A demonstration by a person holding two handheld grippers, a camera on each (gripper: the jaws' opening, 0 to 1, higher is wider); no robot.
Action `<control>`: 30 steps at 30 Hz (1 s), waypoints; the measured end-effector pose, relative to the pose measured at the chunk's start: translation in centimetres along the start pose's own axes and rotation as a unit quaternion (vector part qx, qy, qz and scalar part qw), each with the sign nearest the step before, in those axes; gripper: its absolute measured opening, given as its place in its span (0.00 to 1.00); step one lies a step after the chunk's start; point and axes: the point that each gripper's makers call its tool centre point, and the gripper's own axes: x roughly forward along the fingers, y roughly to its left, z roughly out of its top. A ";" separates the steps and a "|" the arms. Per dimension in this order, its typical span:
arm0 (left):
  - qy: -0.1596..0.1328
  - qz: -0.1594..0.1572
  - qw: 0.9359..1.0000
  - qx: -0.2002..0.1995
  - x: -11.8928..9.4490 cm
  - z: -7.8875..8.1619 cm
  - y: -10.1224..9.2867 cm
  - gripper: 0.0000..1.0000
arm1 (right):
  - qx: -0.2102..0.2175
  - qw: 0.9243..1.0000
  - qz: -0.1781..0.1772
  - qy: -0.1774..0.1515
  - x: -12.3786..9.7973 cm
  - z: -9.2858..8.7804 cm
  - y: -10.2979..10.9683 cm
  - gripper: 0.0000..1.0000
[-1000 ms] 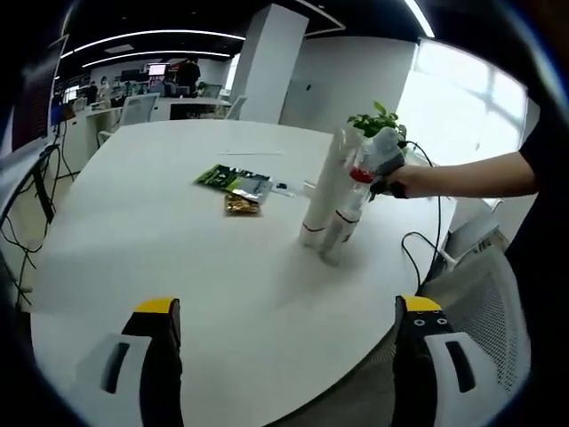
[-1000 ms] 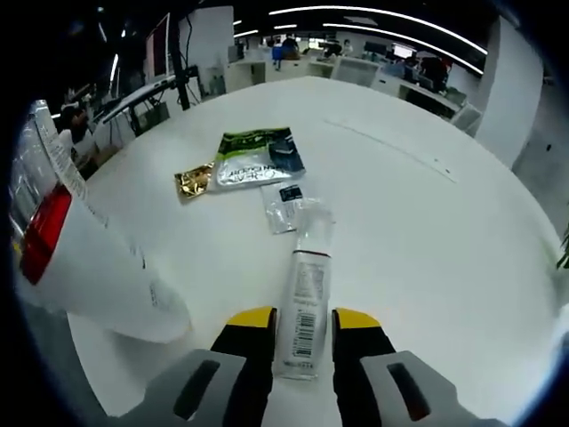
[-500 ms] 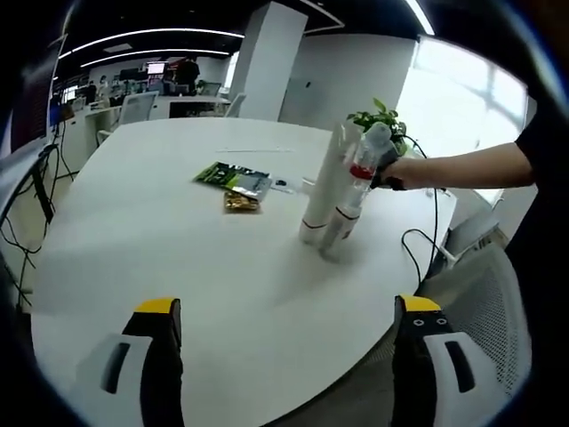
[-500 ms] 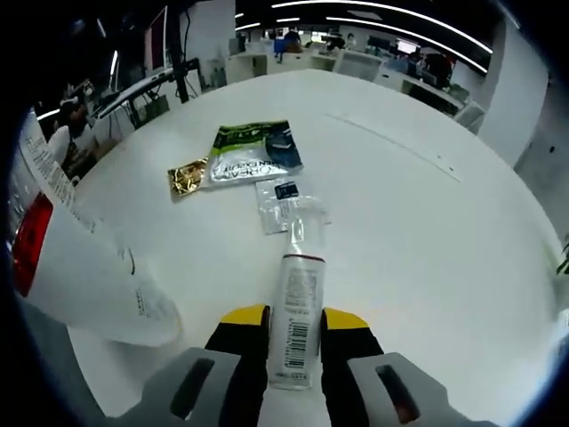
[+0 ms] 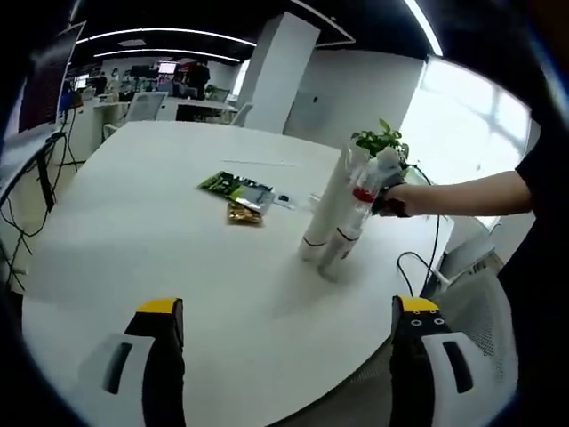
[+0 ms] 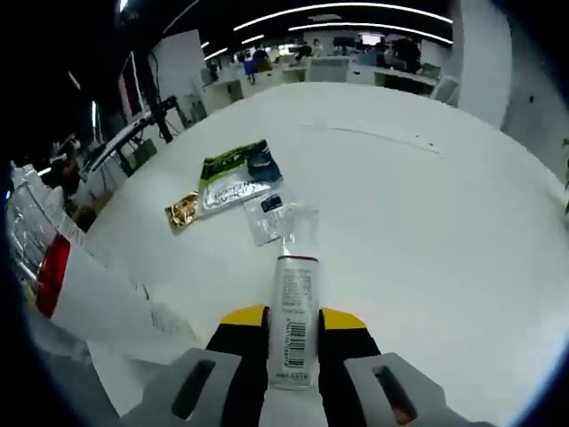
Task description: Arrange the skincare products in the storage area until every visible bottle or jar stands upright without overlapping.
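— Yellow-tipped right gripper (image 6: 292, 322) clamped what?
— A slim white bottle (image 6: 293, 320), long axis toward twelve o'clock, clear cap outermost over the white table (image 6: 444, 213).
— And the left gripper (image 5: 277, 311)?
— Wide apart, tubes (image 5: 333, 209) at one o'clock.

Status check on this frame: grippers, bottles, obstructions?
Left gripper open, idle. Right gripper shut on slim bottle, beside tall white bottle. Sachets lie apart, nothing blocking.
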 end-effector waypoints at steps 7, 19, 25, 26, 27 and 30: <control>-0.014 -0.020 1.000 -0.011 0.2 0.7 -1.3 0.90 | 0.027 0.999 0.012 -0.038 -3.1 -0.9 0.9 0.11; -0.032 -0.083 0.996 0.004 0.9 2.8 -5.2 0.90 | 0.093 0.983 0.050 -0.150 -8.1 -1.0 2.1 0.11; -0.039 -0.101 0.994 0.003 0.9 3.3 -6.6 0.90 | 0.114 0.971 0.064 -0.199 -11.4 -1.1 3.2 0.11; -0.041 -0.104 0.994 0.003 0.9 3.4 -6.8 0.90 | 0.118 0.969 0.068 -0.207 -11.8 -1.0 3.5 0.11; -0.045 -0.109 0.993 0.001 0.9 3.7 -7.3 0.90 | 0.127 0.964 0.076 -0.223 -12.5 -0.7 4.0 0.11; -0.056 -0.123 0.991 -0.003 0.7 4.3 -8.4 0.89 | 0.145 0.950 0.096 -0.258 -14.5 0.0 5.7 0.11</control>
